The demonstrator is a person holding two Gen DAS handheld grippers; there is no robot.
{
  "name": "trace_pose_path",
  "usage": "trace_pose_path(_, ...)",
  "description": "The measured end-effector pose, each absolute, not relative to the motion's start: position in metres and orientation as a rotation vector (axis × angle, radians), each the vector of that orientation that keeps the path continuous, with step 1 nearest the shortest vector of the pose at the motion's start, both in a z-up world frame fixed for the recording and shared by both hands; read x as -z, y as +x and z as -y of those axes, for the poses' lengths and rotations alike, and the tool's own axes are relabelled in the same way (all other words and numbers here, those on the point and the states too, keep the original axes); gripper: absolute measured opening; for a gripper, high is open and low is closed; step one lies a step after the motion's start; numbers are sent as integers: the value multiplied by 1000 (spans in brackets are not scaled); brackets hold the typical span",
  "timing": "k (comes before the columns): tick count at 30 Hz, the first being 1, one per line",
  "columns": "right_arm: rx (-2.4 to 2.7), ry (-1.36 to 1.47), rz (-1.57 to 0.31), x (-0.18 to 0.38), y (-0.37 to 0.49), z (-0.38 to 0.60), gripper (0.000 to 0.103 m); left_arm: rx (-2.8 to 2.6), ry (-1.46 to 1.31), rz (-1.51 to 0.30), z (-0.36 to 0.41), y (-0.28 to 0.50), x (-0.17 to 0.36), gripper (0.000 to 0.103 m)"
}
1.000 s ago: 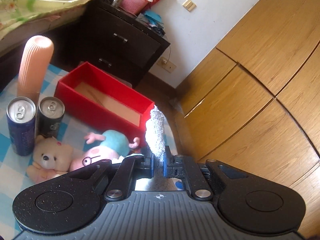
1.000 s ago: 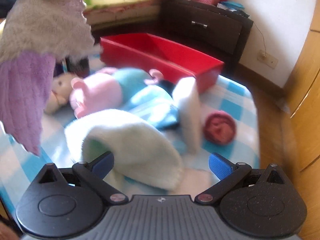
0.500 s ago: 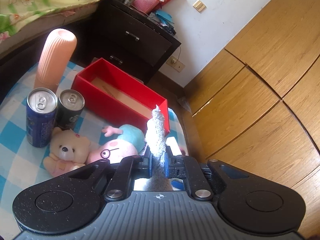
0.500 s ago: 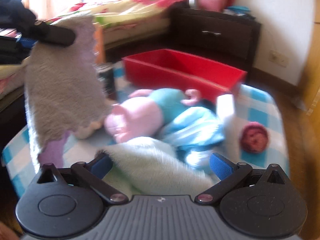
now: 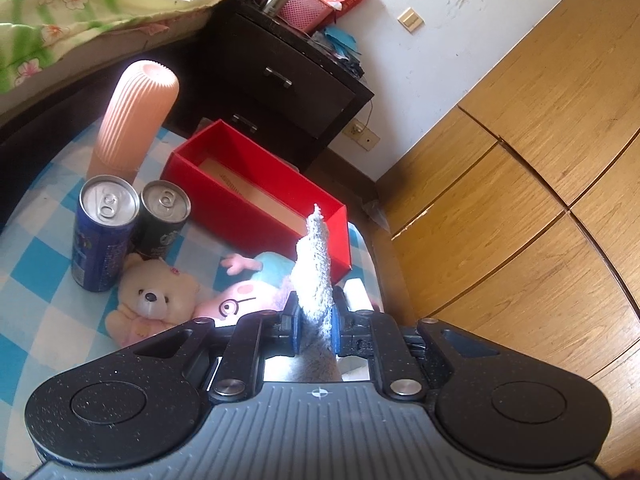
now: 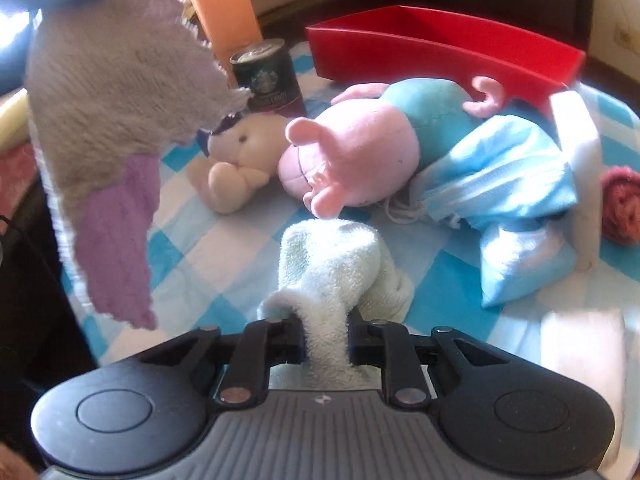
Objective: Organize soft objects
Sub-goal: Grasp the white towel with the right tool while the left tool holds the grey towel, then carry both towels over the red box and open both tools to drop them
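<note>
Blue-white checked cloth (image 6: pixel 224 248) covers the surface. On it: red box (image 5: pixel 256 200) at centre, two cans (image 5: pixel 105 232) and teddy (image 5: pixel 150 300) left, pink pig plush (image 6: pixel 360 152), blue bag (image 6: pixel 516 196), white towel (image 6: pixel 340 264), red yarn ball (image 6: pixel 622 208) right.

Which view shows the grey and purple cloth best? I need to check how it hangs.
The right wrist view: the grey and purple cloth hangs broadside there, purple lower part visible. The left wrist view shows it only edge-on, a thin strip between the left gripper's jaws.
</note>
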State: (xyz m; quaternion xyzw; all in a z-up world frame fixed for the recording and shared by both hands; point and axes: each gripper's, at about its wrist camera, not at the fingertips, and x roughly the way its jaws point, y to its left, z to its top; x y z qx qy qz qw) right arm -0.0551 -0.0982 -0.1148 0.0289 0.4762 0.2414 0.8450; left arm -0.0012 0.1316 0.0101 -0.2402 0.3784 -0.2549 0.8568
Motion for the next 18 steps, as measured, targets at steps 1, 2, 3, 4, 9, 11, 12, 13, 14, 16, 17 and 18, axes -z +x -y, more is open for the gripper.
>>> trace_pose_path(1,-512,84,-1001,110,-58,103,0,534,-501,-793,-131,-2,-11,11)
trace_pose_path(2,-509,107,-991,104,-61,107,0,534,-495,-790,-129,-2,-12,11)
trace_pose_path(3,-502,130,-976,97,-63,112,0,536,-489,-785,-126,-2,-13,11)
trace_pose_path(4,-494,154,-959,89,-64,118,0,537,-484,-780,-124,-2,-15,11)
trace_pose_path(9,-455,236,-852,51,-62,141,0,547,-448,-756,-109,-3,-22,11)
trace_pose_path(11,-440,254,-819,41,-61,147,0,550,-436,-748,-103,-3,-25,11)
trace_pose_path(12,-429,257,-801,36,-62,150,0,548,-430,-743,-100,-3,-26,11)
trace_pose_path(13,-419,256,-785,32,-62,153,0,548,-425,-739,-97,-2,-28,11)
trace_pose_path(14,-413,252,-770,28,-62,155,0,549,-423,-736,-95,0,-29,10)
trace_pose_path(16,-401,257,-750,23,-62,155,0,553,-421,-725,-91,3,-33,10)
trace_pose_path(17,-398,259,-743,20,-61,156,0,558,-417,-719,-88,6,-36,10)
trace_pose_path(18,-393,259,-732,15,-61,157,0,557,-415,-710,-86,8,-39,10)
